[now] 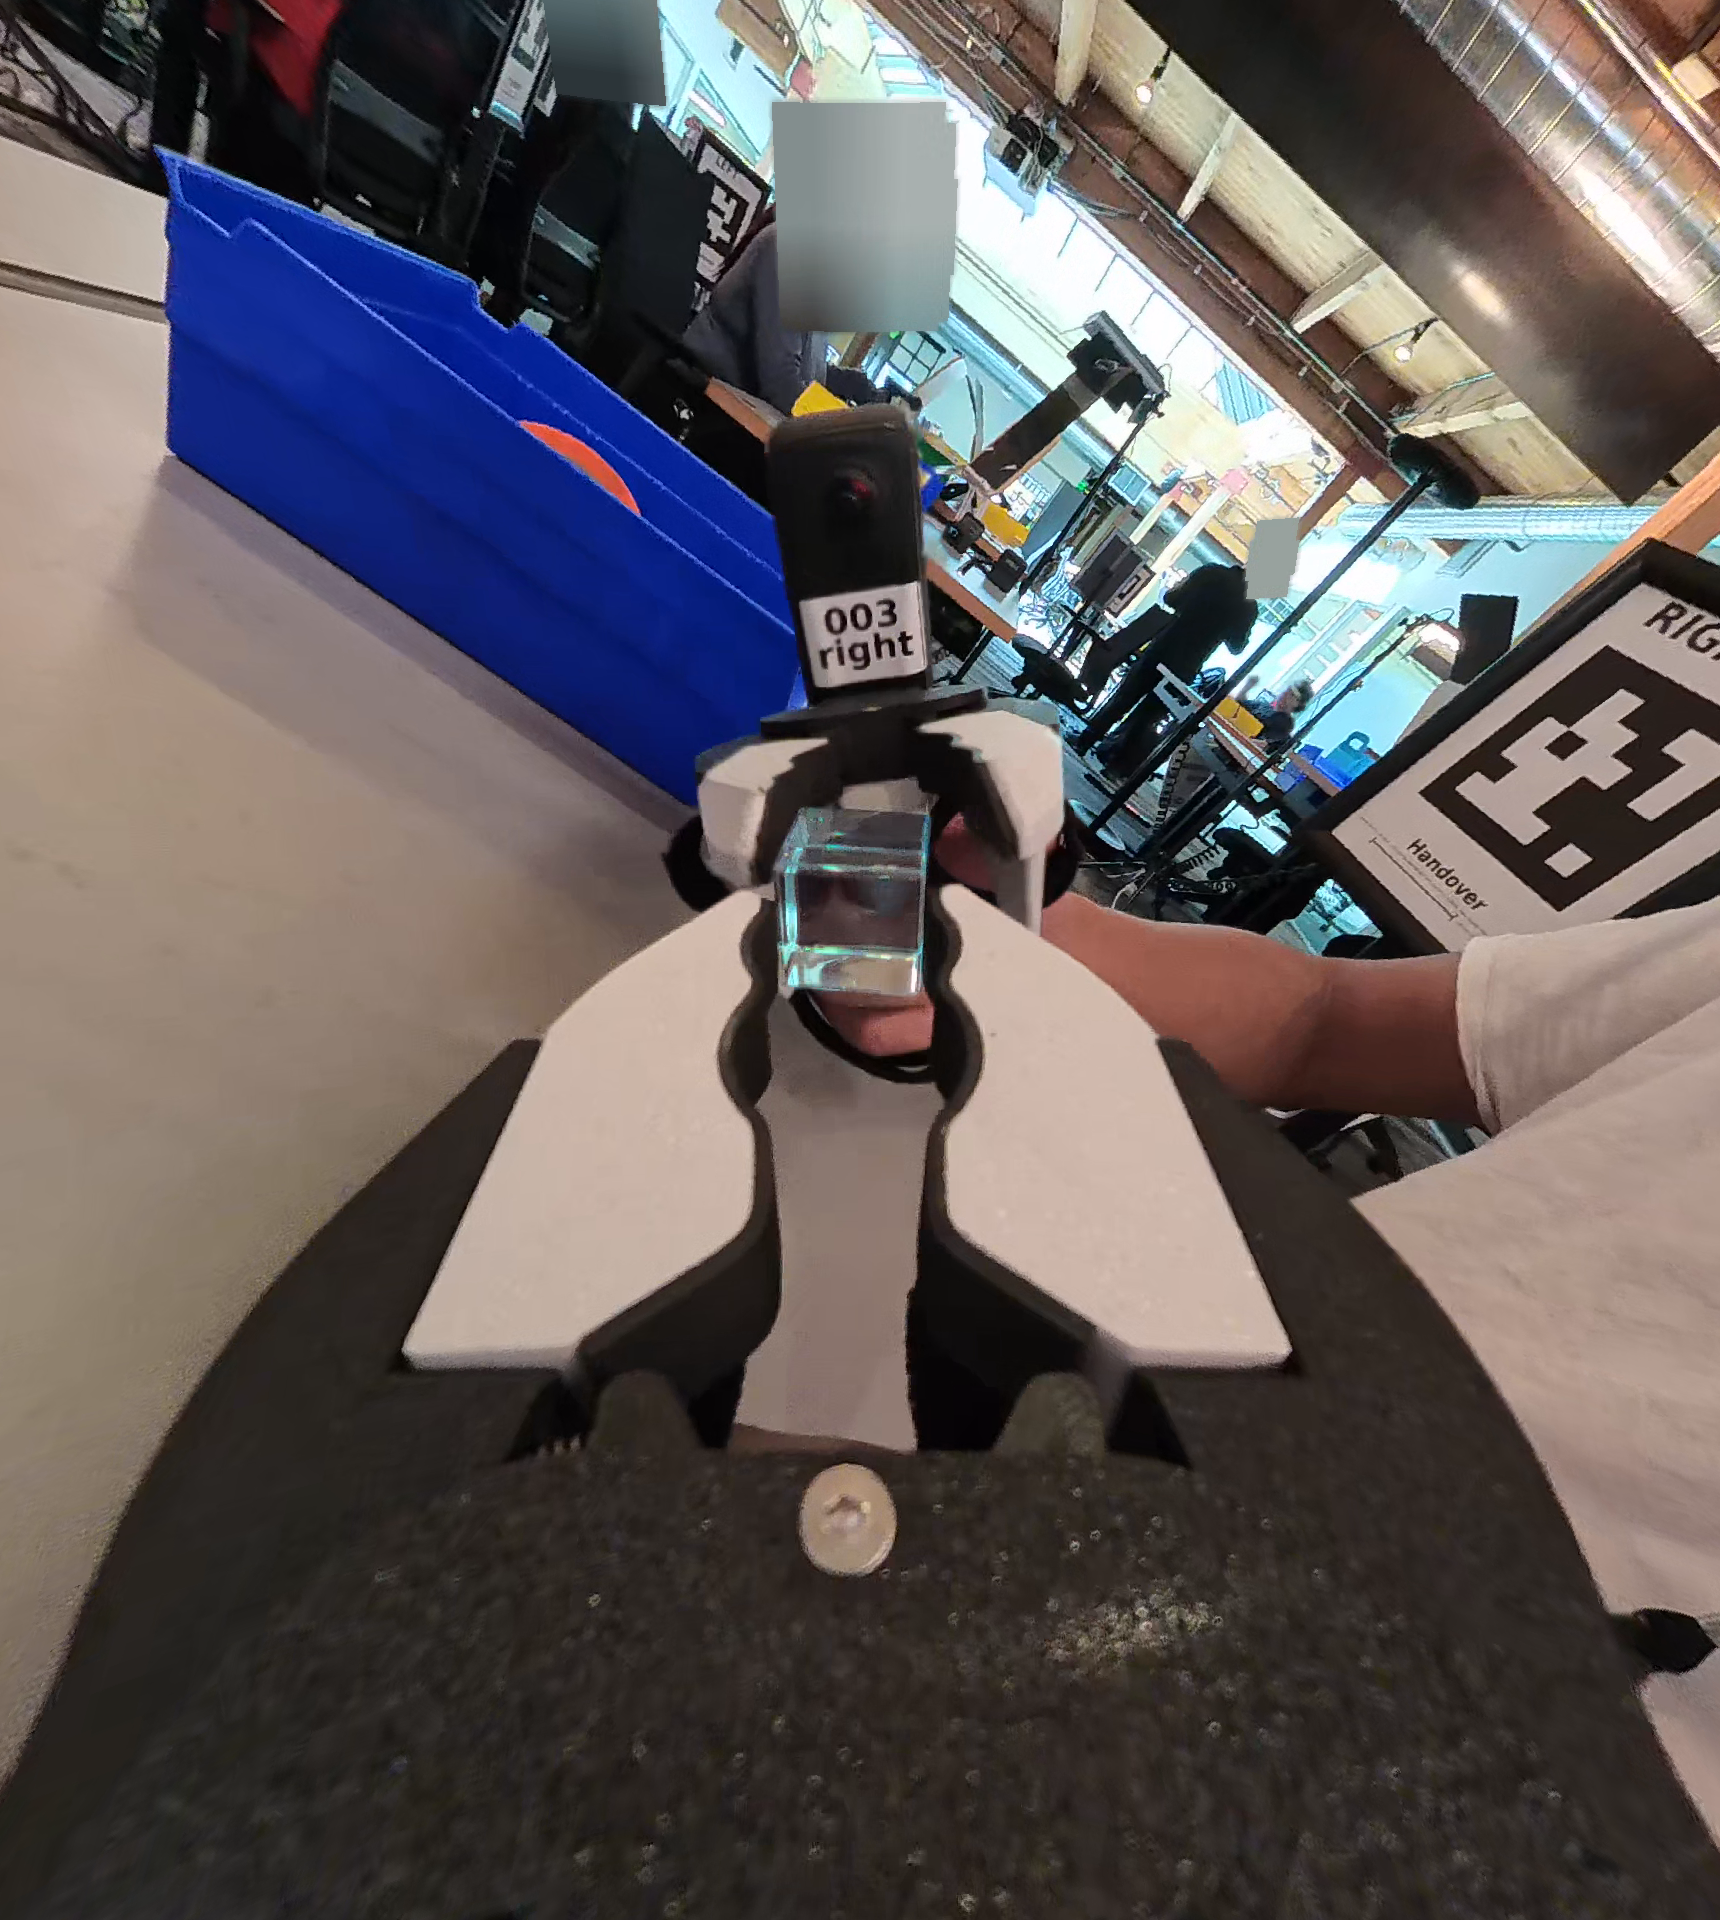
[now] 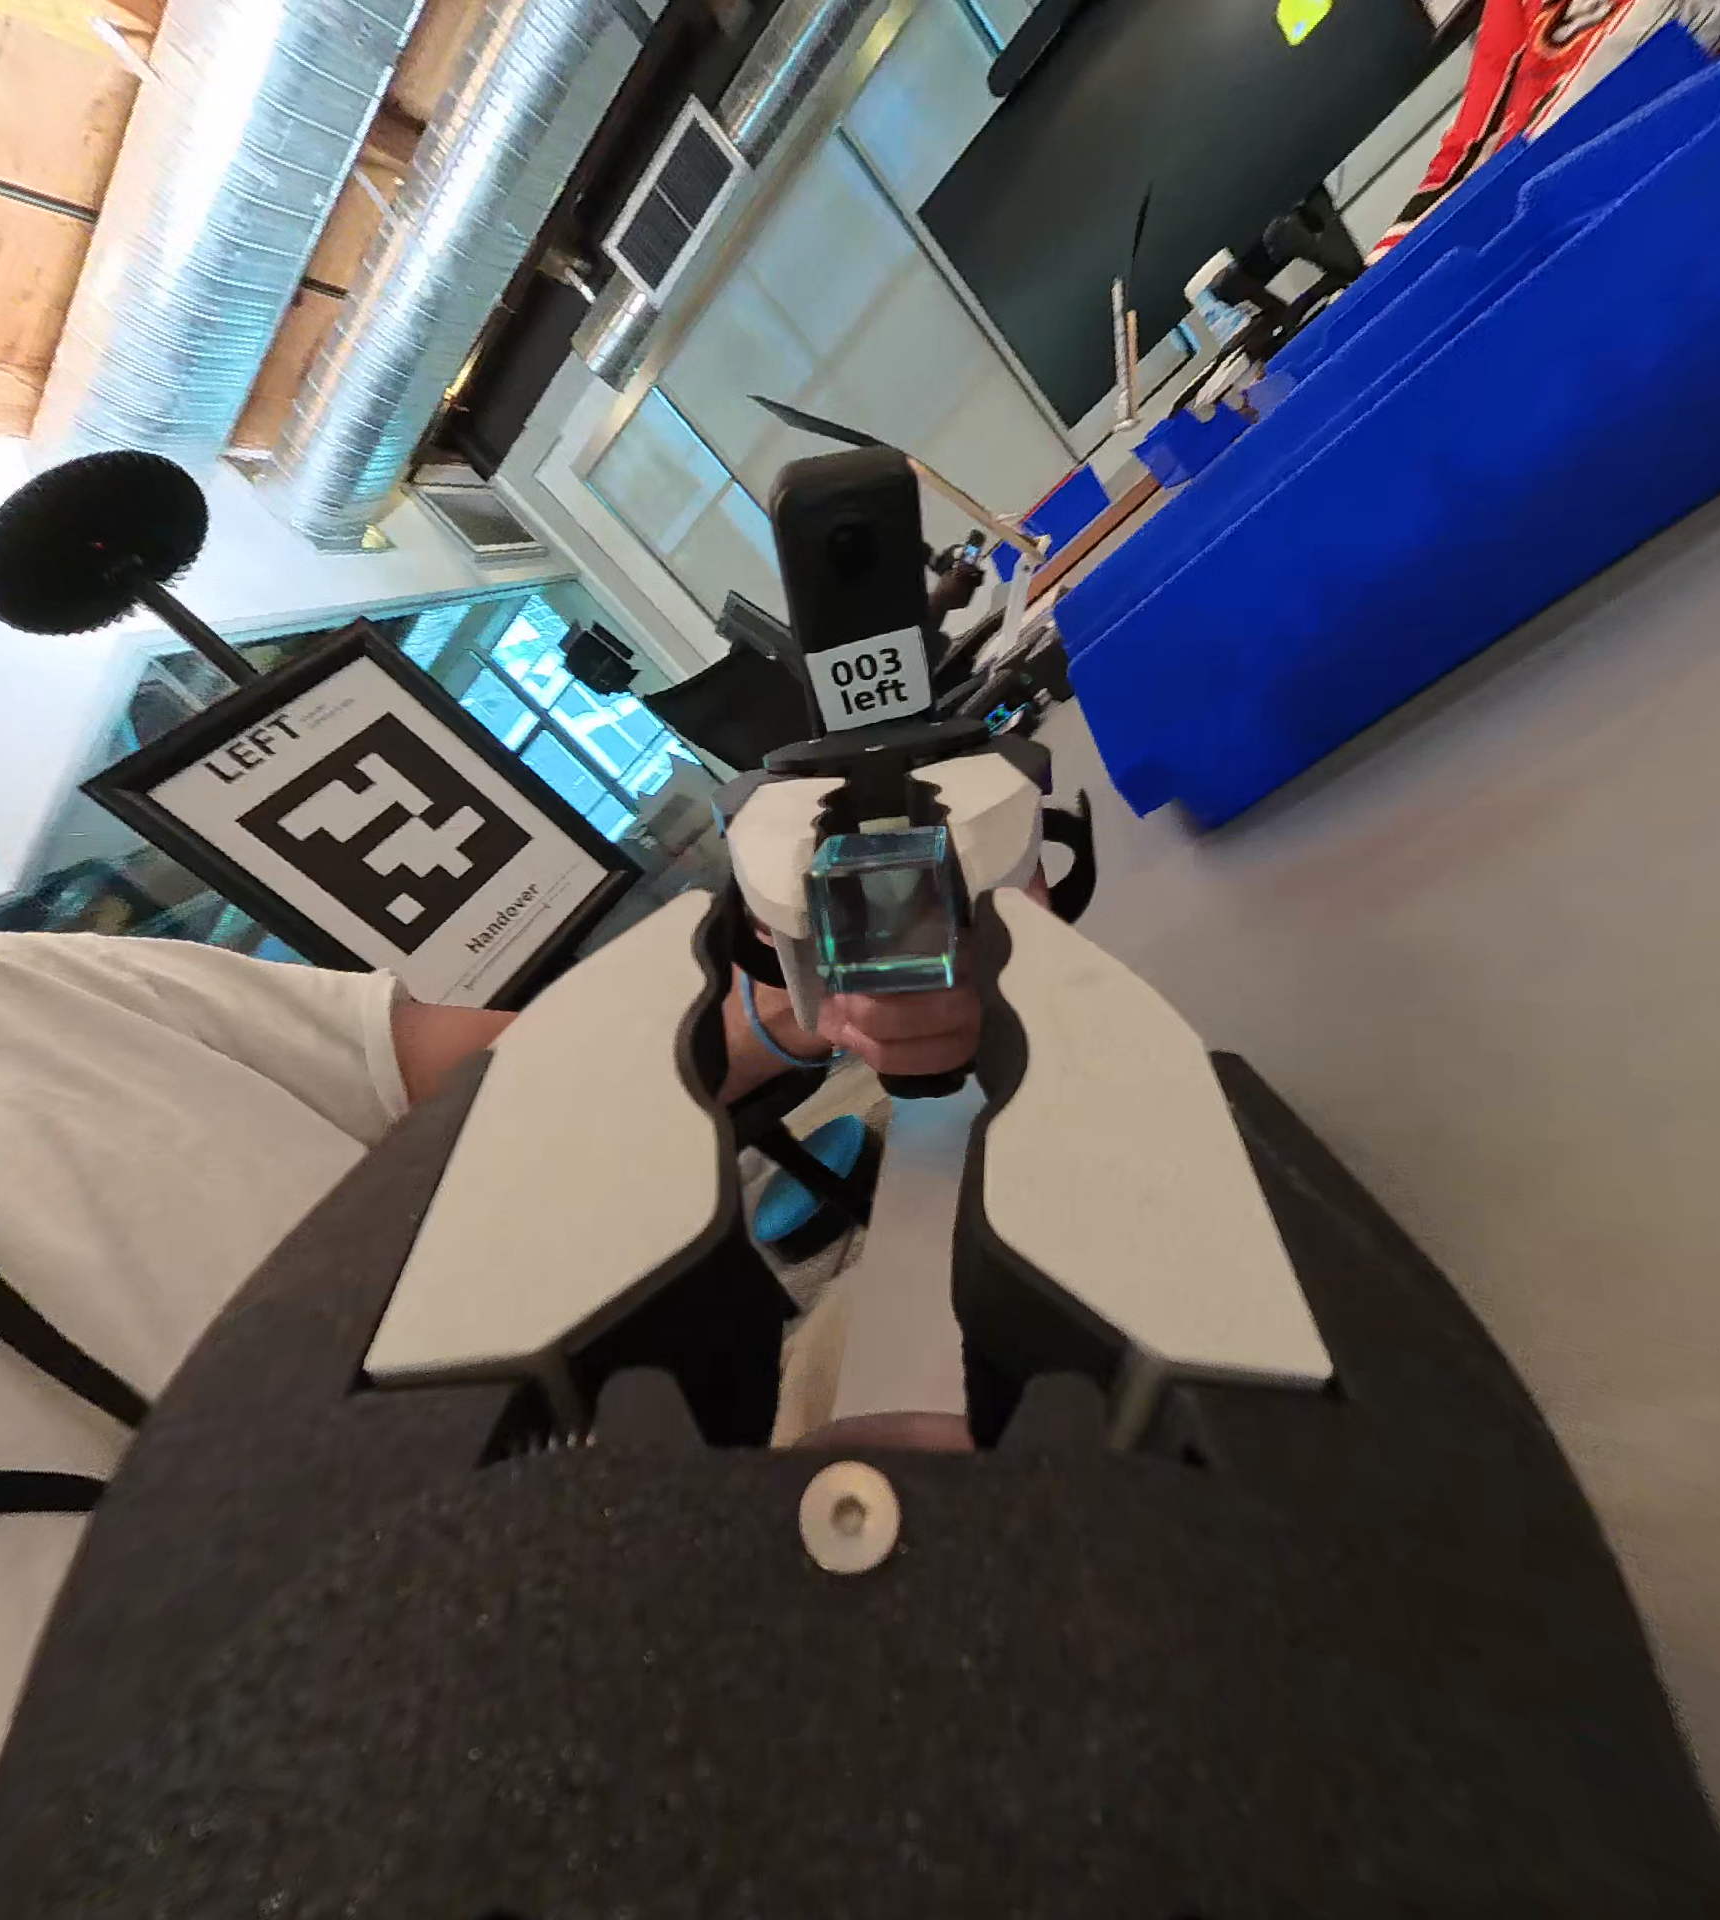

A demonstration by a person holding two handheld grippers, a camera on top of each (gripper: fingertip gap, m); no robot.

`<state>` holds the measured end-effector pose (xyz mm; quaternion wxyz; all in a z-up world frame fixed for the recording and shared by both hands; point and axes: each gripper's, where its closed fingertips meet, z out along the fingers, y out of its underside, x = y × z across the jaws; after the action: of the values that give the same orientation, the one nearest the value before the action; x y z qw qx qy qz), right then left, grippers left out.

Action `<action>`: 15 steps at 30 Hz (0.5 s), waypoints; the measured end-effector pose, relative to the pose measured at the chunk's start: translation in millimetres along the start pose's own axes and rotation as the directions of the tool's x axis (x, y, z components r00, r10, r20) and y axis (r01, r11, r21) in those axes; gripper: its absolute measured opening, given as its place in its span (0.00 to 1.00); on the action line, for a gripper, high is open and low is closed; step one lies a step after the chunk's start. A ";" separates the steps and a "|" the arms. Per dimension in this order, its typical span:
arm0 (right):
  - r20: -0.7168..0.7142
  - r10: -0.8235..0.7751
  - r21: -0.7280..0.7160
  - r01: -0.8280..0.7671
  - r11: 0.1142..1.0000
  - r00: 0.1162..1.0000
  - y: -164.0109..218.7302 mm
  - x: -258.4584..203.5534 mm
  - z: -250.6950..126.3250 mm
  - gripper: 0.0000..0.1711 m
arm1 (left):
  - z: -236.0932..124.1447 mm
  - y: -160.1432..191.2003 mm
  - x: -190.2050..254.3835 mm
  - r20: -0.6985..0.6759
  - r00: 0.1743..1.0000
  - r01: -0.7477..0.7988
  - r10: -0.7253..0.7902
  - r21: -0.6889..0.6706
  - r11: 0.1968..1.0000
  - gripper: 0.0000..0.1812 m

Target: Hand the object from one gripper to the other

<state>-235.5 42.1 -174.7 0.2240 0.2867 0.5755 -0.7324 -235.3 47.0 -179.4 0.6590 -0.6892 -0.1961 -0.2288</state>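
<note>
Clear cube point(image 1: 851, 904) is mid-air above the table point(image 1: 160, 831), centre of L wrist view.

- L to R in that view: blue bin point(image 1: 420, 468) on the table w/ sth orange inside, then the 2 grippers nose to nose, then a framed marker board point(image 1: 1614, 779).
- L gripper point(image 1: 851, 940): narrowly open, pads pressed on both cube sides, so it has the grip.
- R gripper point(image 2: 856, 935): spread wider than the cube. Its 2 fingers straddle the cube w/ a gap each side, no contact seen in R wrist view.
- Person's white sleeve point(image 1: 1614, 1039) is behind R gripper.
</note>
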 end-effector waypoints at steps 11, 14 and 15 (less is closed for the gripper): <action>-0.082 -0.037 -0.060 0.033 0.998 0.996 6.8 18.3 -5.4 0.15 | 4.1 7.0 -13.1 0.147 0.976 -0.154 0.160 -0.052 0.987 0.16; -0.130 -0.087 -0.051 0.081 0.995 0.988 1.4 23.9 -13.9 0.15 | -4.3 9.2 -29.0 0.265 0.908 -0.295 0.324 -0.144 0.945 0.22; -0.133 -0.087 -0.055 0.080 0.995 0.987 1.0 24.5 -16.3 0.15 | -8.0 9.3 -33.5 0.296 0.870 -0.354 0.395 -0.184 0.917 0.23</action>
<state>-250.3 57.7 -194.9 0.1606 0.3056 0.6188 -0.7056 -257.9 39.5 -206.0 0.6051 -0.7817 -0.1505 0.0093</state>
